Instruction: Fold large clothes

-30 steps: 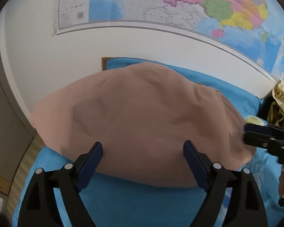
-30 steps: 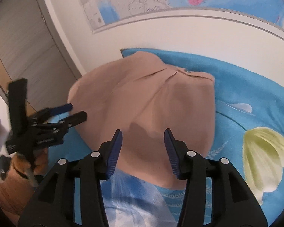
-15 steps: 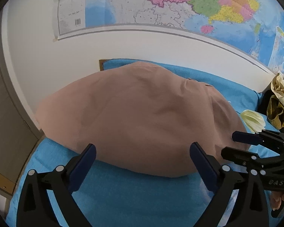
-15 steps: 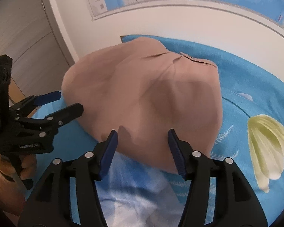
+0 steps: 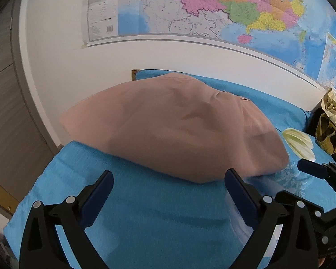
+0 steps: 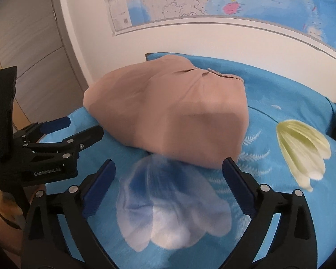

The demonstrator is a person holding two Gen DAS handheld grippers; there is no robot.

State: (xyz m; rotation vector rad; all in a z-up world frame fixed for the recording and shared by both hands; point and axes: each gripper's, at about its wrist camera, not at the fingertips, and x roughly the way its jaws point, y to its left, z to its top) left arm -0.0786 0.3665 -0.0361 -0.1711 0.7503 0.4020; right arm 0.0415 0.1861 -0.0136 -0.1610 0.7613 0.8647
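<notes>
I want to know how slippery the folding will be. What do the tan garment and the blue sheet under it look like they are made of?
The tan garment looks like thin, matte woven cloth: soft creases, no shine. The blue sheet looks like matte printed cotton-like fabric with a faint weave; the exact fibre cannot be told.

A wall map [image 5: 212,11] hangs above the blue floral bedsheet [image 6: 280,94].

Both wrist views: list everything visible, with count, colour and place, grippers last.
folded garment: one, tan, middle of the bed
bedsheet: one, blue with flower print, under the garment
wall map: one, multicoloured, above the bed
clothes pile: one, olive and cream, bed's far right
left gripper: one, black with blue pads, open, empty
right gripper: one, same colours, jaws opening, nothing between them
</notes>
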